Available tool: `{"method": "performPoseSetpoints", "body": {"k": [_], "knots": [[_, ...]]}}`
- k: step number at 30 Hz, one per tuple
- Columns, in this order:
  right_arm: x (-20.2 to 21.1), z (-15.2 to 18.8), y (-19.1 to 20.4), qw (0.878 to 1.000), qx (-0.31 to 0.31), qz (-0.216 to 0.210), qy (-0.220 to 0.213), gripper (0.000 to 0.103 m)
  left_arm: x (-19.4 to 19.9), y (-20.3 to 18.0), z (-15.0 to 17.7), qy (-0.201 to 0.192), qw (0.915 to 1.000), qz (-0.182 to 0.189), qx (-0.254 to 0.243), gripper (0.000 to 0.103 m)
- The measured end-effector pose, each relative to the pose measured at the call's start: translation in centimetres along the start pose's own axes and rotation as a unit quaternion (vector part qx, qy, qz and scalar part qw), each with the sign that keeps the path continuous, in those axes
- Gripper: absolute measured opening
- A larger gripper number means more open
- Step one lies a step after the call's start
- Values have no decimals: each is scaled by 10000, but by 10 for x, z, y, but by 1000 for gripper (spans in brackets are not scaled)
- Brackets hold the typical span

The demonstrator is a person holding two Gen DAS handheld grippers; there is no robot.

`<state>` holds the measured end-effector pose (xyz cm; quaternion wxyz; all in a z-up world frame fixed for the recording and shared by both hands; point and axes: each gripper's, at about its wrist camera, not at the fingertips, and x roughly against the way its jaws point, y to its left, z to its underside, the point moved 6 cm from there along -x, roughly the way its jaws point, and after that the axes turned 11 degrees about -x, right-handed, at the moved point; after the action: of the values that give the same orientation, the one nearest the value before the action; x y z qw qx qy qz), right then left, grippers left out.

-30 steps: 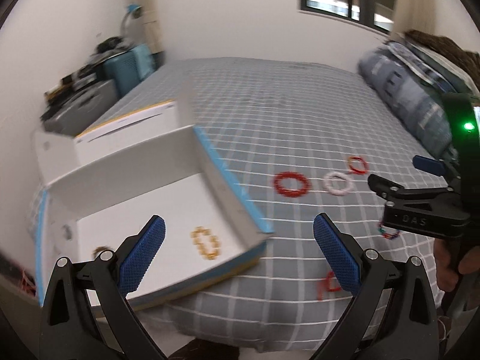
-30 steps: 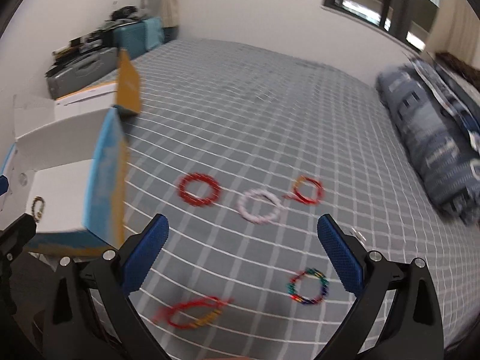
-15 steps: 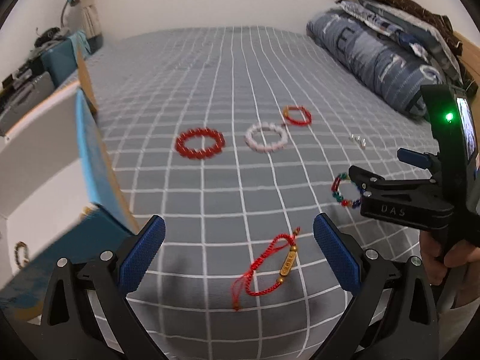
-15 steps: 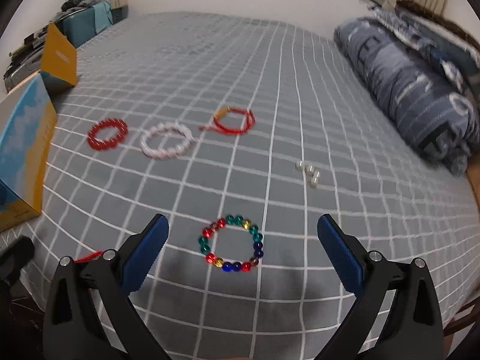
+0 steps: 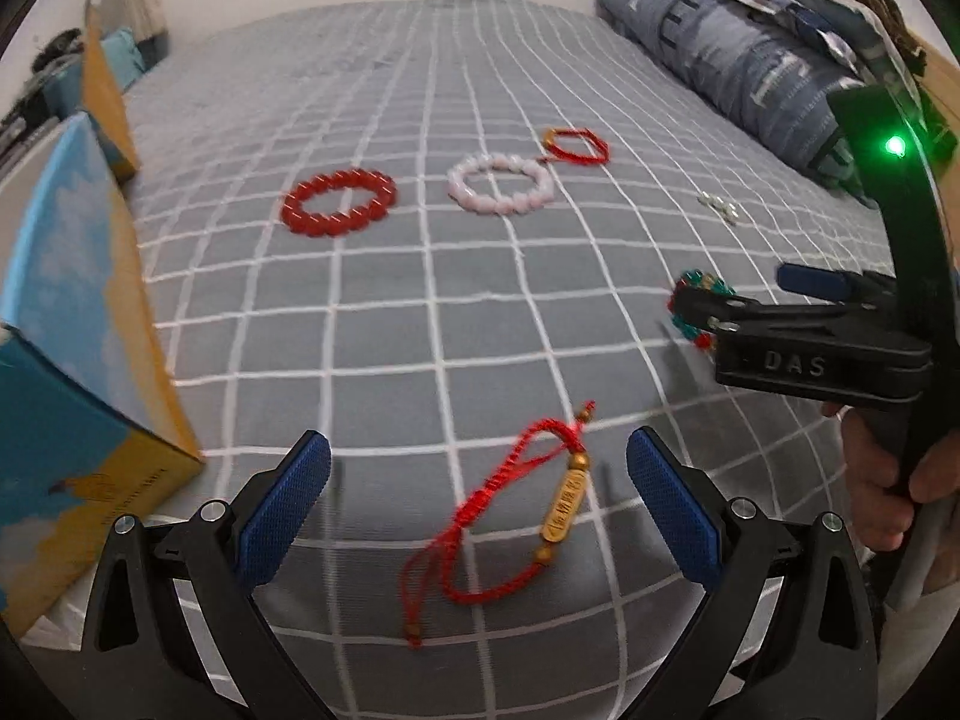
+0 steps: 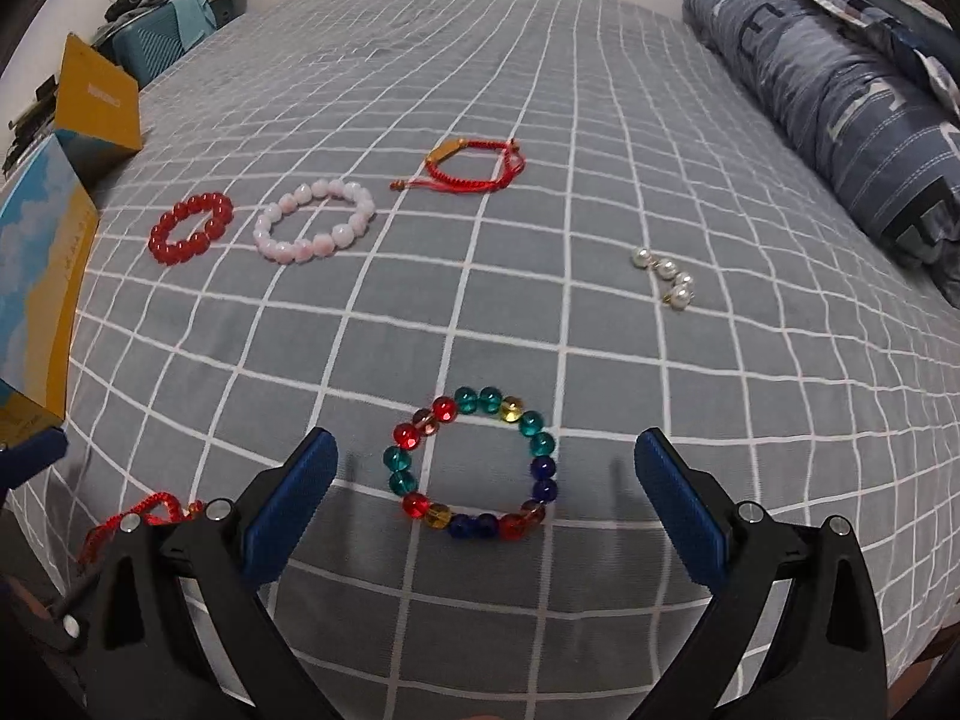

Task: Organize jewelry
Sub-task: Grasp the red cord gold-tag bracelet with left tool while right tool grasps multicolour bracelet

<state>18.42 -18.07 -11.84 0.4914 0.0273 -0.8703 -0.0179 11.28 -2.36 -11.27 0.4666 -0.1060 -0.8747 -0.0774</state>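
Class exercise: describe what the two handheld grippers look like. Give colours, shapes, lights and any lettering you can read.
Both the left gripper and the right gripper have black triangular cut-out frames with silver screws, and fingers faced with dark blue textured pads. In the left view, the right gripper's body reads "DAS", with a green light on its black curved mount.

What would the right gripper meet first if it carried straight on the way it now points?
Most likely the multicoloured bead bracelet, lying on the checked bedsheet between the open jaws of the right gripper. Depth is uncertain.
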Motion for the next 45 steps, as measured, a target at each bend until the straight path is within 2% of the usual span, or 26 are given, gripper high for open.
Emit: {"method": "performPoseSetpoints", "body": {"k": [6, 10, 14, 17, 20, 27, 29, 31, 32, 34, 45], "knots": [[-14, 2, -5, 9997, -187, -33, 161, 95, -17, -4, 7, 188, 9998, 1, -59, 97], [-21, 4, -8, 9992, -290, -110, 239, 95, -21, -5, 9, 183, 9997, -126, -129, 96], [-25, 6, -12, 9986, -440, -106, 290, 94, -23, -4, 11, 132, 9997, -196, -85, 92], [-25, 6, -14, 9986, -446, -88, 272, 89, -25, -2, 12, 172, 9996, -237, -48, 86], [-25, 7, -14, 9987, -436, -70, 273, 83, -23, -3, 12, 190, 9994, -275, -89, 69], [-23, 8, -13, 9987, -456, 44, 220, 58, -17, 1, 12, 173, 9996, -231, 16, 31], [-22, 8, -13, 9986, -476, 79, 205, 50, -17, 3, 12, 179, 9996, -216, 62, 25], [-22, 8, -13, 9986, -458, 163, 182, 37, -16, 5, 12, 179, 9996, -179, 103, 22], [-21, 8, -14, 9987, -444, 175, 170, 34, -15, 5, 12, 180, 9996, -179, 110, 19], [-21, 8, -13, 9988, -418, 212, 151, 18, -14, 4, 12, 177, 9996, -198, 81, 16], [-12, 3, -17, 9981, -621, -36, -21, 18, -9, 5, 11, 18, 9997, -247, 49, 13]]}}
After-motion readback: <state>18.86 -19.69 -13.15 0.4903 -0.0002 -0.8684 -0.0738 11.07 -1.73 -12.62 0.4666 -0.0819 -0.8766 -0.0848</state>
